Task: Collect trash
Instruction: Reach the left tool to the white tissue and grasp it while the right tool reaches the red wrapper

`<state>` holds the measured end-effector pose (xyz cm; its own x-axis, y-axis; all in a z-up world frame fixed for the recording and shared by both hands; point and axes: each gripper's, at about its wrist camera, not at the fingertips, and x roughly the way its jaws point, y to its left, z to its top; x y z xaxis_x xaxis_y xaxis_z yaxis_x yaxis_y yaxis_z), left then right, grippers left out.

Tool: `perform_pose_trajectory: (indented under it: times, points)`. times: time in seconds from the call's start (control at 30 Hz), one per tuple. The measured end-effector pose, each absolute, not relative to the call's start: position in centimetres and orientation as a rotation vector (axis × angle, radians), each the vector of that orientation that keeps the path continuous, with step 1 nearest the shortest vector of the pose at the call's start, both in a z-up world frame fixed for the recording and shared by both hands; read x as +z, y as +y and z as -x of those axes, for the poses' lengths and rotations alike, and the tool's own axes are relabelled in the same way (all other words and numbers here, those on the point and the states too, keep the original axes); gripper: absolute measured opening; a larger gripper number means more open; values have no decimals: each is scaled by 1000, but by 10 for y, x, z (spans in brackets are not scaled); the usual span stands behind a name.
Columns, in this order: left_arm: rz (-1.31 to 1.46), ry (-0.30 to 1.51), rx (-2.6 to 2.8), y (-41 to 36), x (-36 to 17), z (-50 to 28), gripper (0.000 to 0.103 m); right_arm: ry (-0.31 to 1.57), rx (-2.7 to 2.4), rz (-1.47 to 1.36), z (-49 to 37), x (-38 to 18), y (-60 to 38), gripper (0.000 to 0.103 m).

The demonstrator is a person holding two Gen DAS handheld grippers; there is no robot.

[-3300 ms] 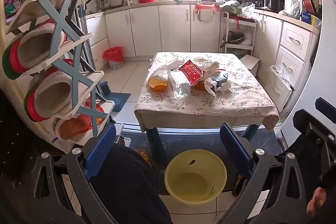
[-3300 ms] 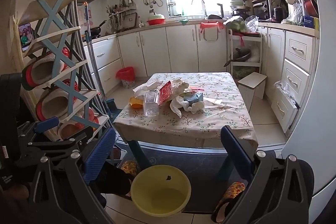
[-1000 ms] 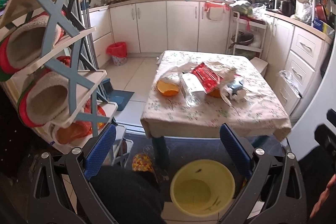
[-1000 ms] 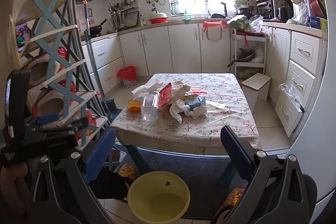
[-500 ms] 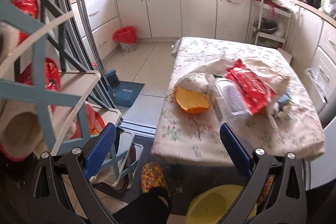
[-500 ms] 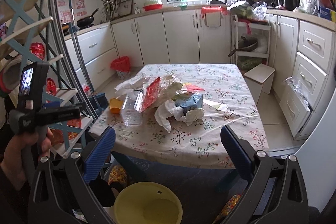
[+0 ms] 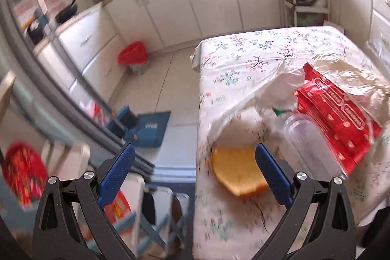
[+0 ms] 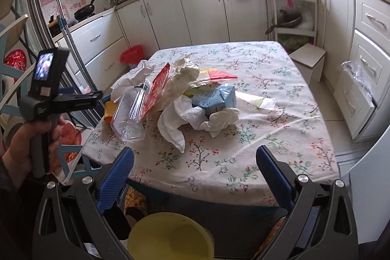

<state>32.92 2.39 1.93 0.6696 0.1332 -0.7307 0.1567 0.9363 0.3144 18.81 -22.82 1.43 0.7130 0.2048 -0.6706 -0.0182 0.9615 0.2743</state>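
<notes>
Trash lies heaped on a low table with a flowered cloth [image 8: 256, 138]: an orange peel [image 7: 237, 167], a clear plastic bottle [image 7: 314, 140], a red wrapper [image 7: 334, 109], white plastic bags [image 8: 180, 118] and a blue carton [image 8: 214, 96]. My left gripper [image 7: 195, 172] is open over the table's left corner, its right finger beside the peel. From the right wrist view, that gripper [image 8: 73, 99] is seen held in a hand just left of the bottle [image 8: 129, 113]. My right gripper [image 8: 195, 172] is open, in front of the table's near edge. A yellow basin [image 8: 170, 238] sits on the floor below.
A red-lined waste bin [image 7: 132, 57] stands by the white cabinets. A blue dustpan [image 7: 148, 128] lies on the floor left of the table. A shoe rack [image 8: 14, 65] stands at the left. A white cart [image 8: 292, 16] and a cardboard box [image 8: 307, 60] are beyond the table.
My left gripper has swung forward and down to the table's left corner, close to the orange peel. My right gripper has moved closer to the table's near edge. Both stay open.
</notes>
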Motion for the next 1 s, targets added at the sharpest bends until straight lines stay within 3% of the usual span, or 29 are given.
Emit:
perform_pose_trajectory:
  times: [0.2,0.33,0.43,0.6,0.67,1.0]
  points:
    - [-513,812,-75,0,5,-366,94,792,152,-264,-202,9,-226,96]
    - [-533,834,-149,-8,-3,-385,80,812,193,-271,-212,3,-219,96]
    - [-493,874,-233,-10,-11,-394,61,821,239,-259,-216,1,-207,96]
    - [-472,931,-326,-18,-18,-398,10,825,300,-233,-218,1,-188,96]
    - [-450,936,-338,-16,-15,-399,1,821,321,-220,-217,1,-181,96]
    - [-297,931,-373,8,10,-401,1,813,346,-183,-213,-1,-183,96]
